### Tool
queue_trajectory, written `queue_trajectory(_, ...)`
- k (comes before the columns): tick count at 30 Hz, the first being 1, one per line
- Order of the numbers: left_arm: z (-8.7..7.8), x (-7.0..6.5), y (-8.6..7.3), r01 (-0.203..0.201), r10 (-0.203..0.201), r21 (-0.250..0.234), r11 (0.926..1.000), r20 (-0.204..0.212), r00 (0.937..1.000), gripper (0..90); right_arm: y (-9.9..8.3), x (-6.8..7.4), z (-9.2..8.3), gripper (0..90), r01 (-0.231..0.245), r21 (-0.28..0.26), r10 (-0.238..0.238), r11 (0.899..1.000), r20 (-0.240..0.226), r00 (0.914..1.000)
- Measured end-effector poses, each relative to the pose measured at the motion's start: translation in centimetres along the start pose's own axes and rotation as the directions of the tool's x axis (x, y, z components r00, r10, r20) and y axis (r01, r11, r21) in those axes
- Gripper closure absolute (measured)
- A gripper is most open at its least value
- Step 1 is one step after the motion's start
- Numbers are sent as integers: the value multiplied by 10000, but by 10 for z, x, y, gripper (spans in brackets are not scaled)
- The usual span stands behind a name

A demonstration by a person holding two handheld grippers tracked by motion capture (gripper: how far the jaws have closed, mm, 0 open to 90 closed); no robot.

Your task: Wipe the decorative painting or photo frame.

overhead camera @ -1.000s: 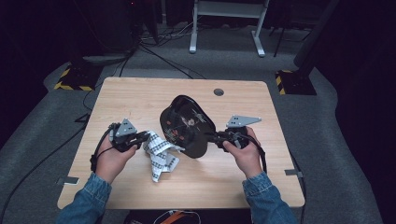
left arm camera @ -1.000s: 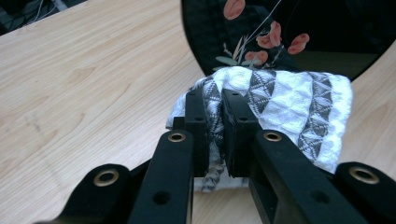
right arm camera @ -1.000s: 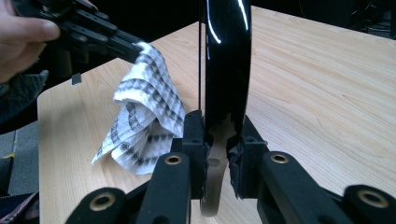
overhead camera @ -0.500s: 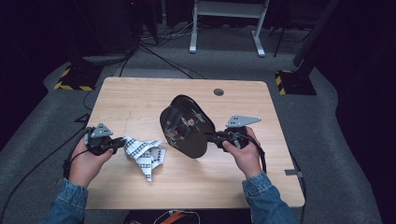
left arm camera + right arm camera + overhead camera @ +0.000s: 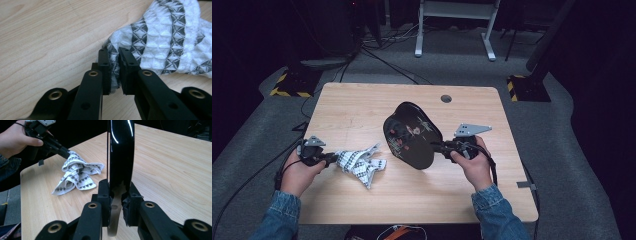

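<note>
table (image 5: 362, 107) | plate (image 5: 412, 135): held on edge over the middle, tilted | cloth (image 5: 359, 164): on table, left of plate, just apart | left gripper (image 5: 332, 159): at cloth's left end | right gripper (image 5: 439, 146): at plate's right rim | hole (image 5: 446, 98): behind plate

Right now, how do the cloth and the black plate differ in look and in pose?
The cloth is white with dark patterned stripes and soft; the plate is glossy black with a painted picture and rigid. The cloth lies crumpled on the table; the plate is held tilted up on edge. Each sits between one gripper's jaws: left gripper, right gripper.
</note>
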State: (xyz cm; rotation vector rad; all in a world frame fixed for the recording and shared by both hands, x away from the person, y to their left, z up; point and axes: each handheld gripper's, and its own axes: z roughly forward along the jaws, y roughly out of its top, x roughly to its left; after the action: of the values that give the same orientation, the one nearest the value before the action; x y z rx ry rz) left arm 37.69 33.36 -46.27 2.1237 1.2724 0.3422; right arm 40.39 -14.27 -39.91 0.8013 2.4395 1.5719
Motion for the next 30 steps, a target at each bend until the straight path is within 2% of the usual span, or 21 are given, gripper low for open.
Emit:
queue_trajectory(1, 0, 0, 0, 0, 0, 0, 10000, 0, 10000, 738, 0, 0, 0, 790, 0, 0, 0, 10000, 0, 10000)
queue_trajectory(2, -1, 0, 0, 123, -122, -93, 9999, 63, 9999, 738, 0, 0, 0, 790, -7, -8, 7, 10000, -8, 10000)
queue_trajectory(3, -4, -1, 2, 276, -273, -371, 9989, 98, 9996, 625, 0, 0, 0, 790, 0, -24, 0, 10000, -6, 10000)
queue_trajectory(4, -4, -1, 2, 276, -273, -371, 9989, 98, 9996, 576, 0, 0, 0, 790, 0, -24, 0, 10000, -6, 10000)
queue_trajectory(5, -6, -2, 3, 315, -308, -536, 9981, 146, 9994, 544, 0, 0, 0, 789, -10, -34, 10, 10000, -5, 10000)
queue_trajectory(6, -13, -3, 6, 314, -285, -735, 9968, 405, 9988, 518, 0, 0, 0, 789, -12, -39, 12, 10000, -2, 10000)
queue_trajectory(7, -13, -3, 6, 314, -285, -735, 9968, 405, 9988, 501, 0, 0, 0, 789, -12, -39, 12, 10000, -2, 10000)
queue_trajectory(8, -17, -3, 8, 167, -117, -802, 9966, 617, 9980, 501, 0, 0, 0, 789, -18, -43, 18, 10000, 3, 10000)
queue_trajectory(9, -21, -3, 8, 159, -104, -861, 9962, 646, 9979, 491, 0, 0, 0, 789, -31, -48, 31, 10000, -2, 10000)
queue_trajectory(13, -35, 0, 12, -67, 126, -1393, 9902, 417, 9991, 470, -1, 0, 0, 788, -59, -69, 59, 10000, 24, 10000)
queue_trajectory(16, -39, -7, 18, -284, 365, -1676, 9854, 457, 9983, 470, 0, 1, 0, 784, -38, -88, 39, 10000, 72, 10000)
queue_trajectory(18, -41, -16, 24, -472, 592, -1960, 9795, 557, 9967, 469, 0, 1, 0, 773, -61, -122, 62, 9999, 93, 9999)
queue_trajectory(25, -38, -41, 45, -1105, 1378, -2519, 9614, 936, 9860, 460, 1, 4, -11, 656, -147, -605, 170, 9981, 368, 9992)
queue_trajectory(26, -36, -45, 49, -1197, 1516, -2651, 9568, 1032, 9830, 460, 1, 4, -12, 651, -145, -668, 175, 9977, 444, 9989)
queue_trajectory(27, -36, -45, 49, -1197, 1516, -2651, 9568, 1032, 9830, 460, 1, 4, -12, 651, -145, -668, 175, 9977, 444, 9989)
queue_trajectory(28, -32, -52, 57, -1302, 1684, -2741, 9529, 1207, 9783, 461, 1, 6, -14, 651, -122, -677, 156, 9976, 497, 9986)
queue_trajectory(29, -32, -52, 57, -1302, 1684, -2741, 9529, 1207, 9783, 461, 1, 6, -14, 651, -122, -677, 156, 9976, 497, 9986)
queue_trajectory(30, -28, -56, 61, -1378, 1800, -2816, 9496, 1298, 9751, 461, 1, 6, -15, 650, -124, -688, 160, 9976, 517, 9985)
